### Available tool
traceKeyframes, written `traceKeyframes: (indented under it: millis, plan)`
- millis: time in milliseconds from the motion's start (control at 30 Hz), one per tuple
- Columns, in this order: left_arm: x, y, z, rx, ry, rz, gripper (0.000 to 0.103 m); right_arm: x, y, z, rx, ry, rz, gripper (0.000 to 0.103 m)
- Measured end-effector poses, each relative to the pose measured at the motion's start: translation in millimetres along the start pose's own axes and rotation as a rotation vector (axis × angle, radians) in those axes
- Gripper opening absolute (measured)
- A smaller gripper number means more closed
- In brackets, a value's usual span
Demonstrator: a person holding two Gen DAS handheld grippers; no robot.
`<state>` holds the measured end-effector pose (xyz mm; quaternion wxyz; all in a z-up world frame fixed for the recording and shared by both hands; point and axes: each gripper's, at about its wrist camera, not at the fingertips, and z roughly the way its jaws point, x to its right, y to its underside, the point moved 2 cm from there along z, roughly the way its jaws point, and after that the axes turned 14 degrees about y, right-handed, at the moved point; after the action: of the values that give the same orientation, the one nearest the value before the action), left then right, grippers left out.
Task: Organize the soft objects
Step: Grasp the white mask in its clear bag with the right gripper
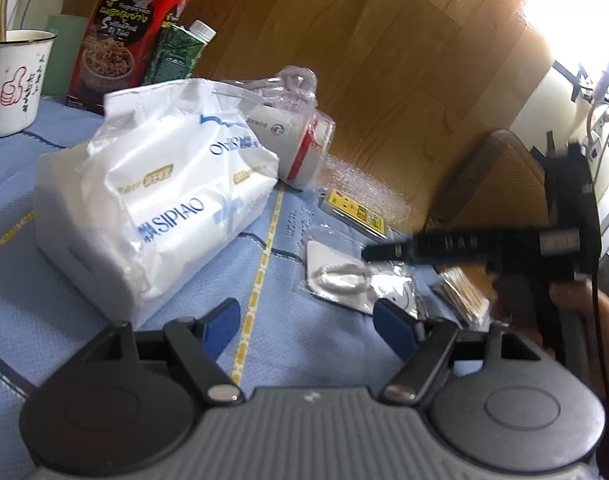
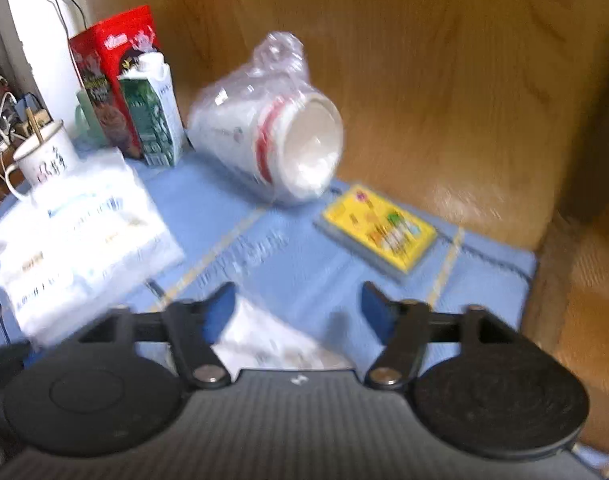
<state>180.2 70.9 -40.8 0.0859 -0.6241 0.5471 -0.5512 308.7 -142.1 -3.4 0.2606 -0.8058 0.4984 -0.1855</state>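
Left wrist view is showing the light blue quilted cloth (image 1: 288, 344) spreading across the whole surface, with wooden flooring beyond its far edge. Sitting on that cloth, left of centre, is the big white plastic pack of SIPIAO tissues (image 1: 152, 196), soft and crumpled, lying on its side. Just behind the tissue pack, a stack of white paper cups with a red band, wrapped in clear plastic (image 1: 300, 144), is lying tipped over. Further behind the pack, a red noodle box (image 1: 132, 36) and a green drink carton (image 1: 176, 56) are standing upright, touching each other, and a white enamel mug with a thumbs-up drawing (image 1: 12, 84) is standing far left of the pack. To the right of the pack, a flat yellow card box (image 2: 378, 230) is lying near the cloth's edge, with small clear-wrapped packets (image 1: 356, 280) nearer the camera. The left gripper (image 1: 308, 320) is hovering with jaws apart, holding nothing. The right gripper (image 2: 298, 306) is also gaping, pads pressing on nothing, a blurred white packet (image 2: 272, 340) lying beneath it.
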Motion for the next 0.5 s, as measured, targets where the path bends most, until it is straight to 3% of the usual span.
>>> traceKeyframes:
  millis: [67,133,167,200,267,433,500]
  plan:
    - [2.1,1.4,2.0,-0.019,0.035,0.006,0.075,7.4,15.8,2.3,-0.032,-0.047,0.050,0.076]
    - [5.7,3.2,3.7,-0.033,0.054,0.020,0.074,8.8,28.8,-4.2,-0.005,-0.071,0.100,0.066]
    - [7.1,3.9,4.5,-0.036,0.053,0.030,0.073,10.3,31.9,-6.4,0.003,-0.077,0.130,0.057]
    - [7.6,4.6,5.2,-0.038,0.056,0.031,0.070,13.4,35.8,-11.5,0.002,-0.112,0.193,0.041]
    - [5.4,4.7,5.3,-0.039,0.077,0.015,0.067,16.1,42.7,-18.3,-0.007,-0.176,0.288,0.024]
    - [-10.2,3.7,2.9,-0.031,0.180,-0.102,0.052,4.8,64.1,-45.2,0.061,-0.215,0.364,0.018]
    - [-16.4,3.8,1.6,-0.029,0.273,-0.178,0.052,5.5,70.1,-59.5,0.094,-0.265,0.414,0.007]
